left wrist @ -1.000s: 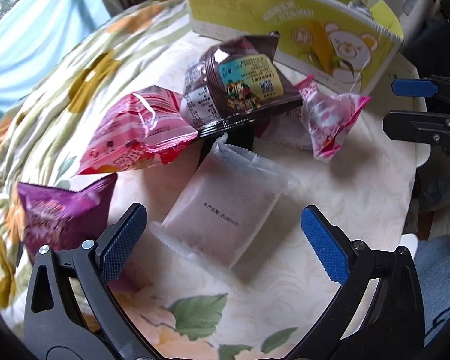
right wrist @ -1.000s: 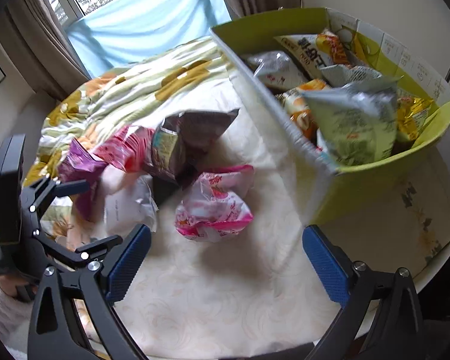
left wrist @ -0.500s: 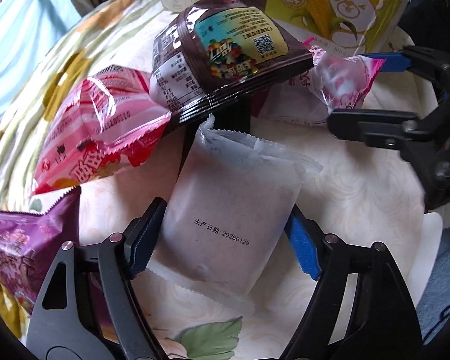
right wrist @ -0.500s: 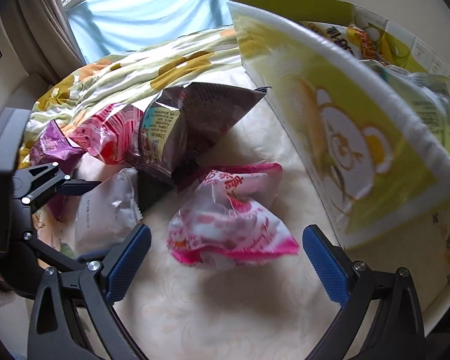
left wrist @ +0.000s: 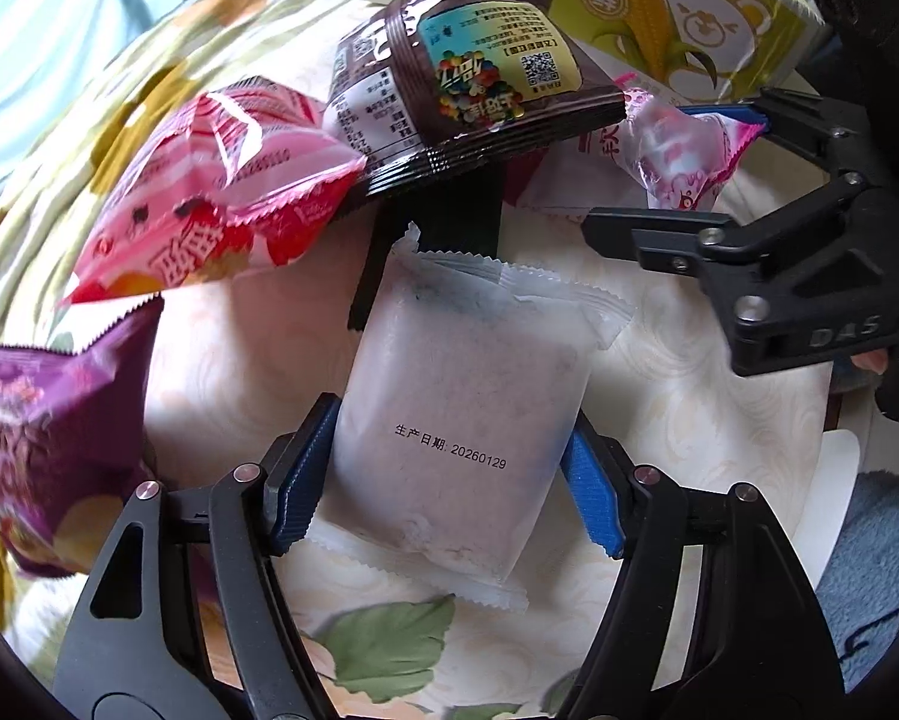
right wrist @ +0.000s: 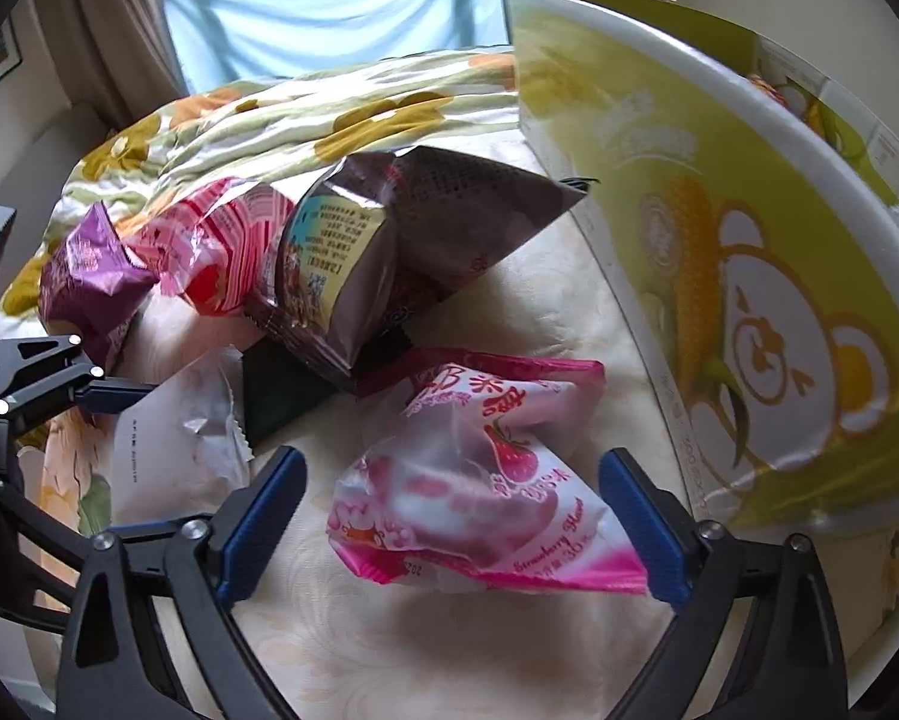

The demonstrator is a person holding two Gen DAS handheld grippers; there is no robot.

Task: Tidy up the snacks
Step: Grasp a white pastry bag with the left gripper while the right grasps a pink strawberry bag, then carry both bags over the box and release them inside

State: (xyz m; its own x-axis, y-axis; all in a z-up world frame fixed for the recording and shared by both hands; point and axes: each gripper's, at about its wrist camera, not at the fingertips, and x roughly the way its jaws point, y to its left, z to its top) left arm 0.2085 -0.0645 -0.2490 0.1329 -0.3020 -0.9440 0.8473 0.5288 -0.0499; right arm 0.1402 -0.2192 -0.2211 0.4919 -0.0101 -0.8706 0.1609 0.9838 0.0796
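Grabbing two snacks at once is the job right now, one for each hand. The left gripper [left wrist: 446, 468] has just been closing, and its blue pads now press both sides of the white pack [left wrist: 461, 414]. The pack lies flat on the table [left wrist: 689, 372], with its top end just under the brown bag [left wrist: 467, 78]. Squeeze it softly so what is inside does not get squashed. Lift it straight up and slowly, so the brown bag does not slide off with it.

The right gripper [right wrist: 449, 516] has been closing a little too, but its fingers are spread wide and do not touch anything yet. The pink pack [right wrist: 479, 492] sits between them on the table, just beside the yellow box [right wrist: 749, 276]. It looks puffy and crinkly, so it may slip. I think it is best to go a bit lower and pinch it around the fat middle, not the thin edge.

The box is the place for the snacks, I think. Carry one pack over its wall at a time so the two grippers do not bump. The red pack [left wrist: 221, 192] and the purple pack [left wrist: 47, 420] wait on the left.
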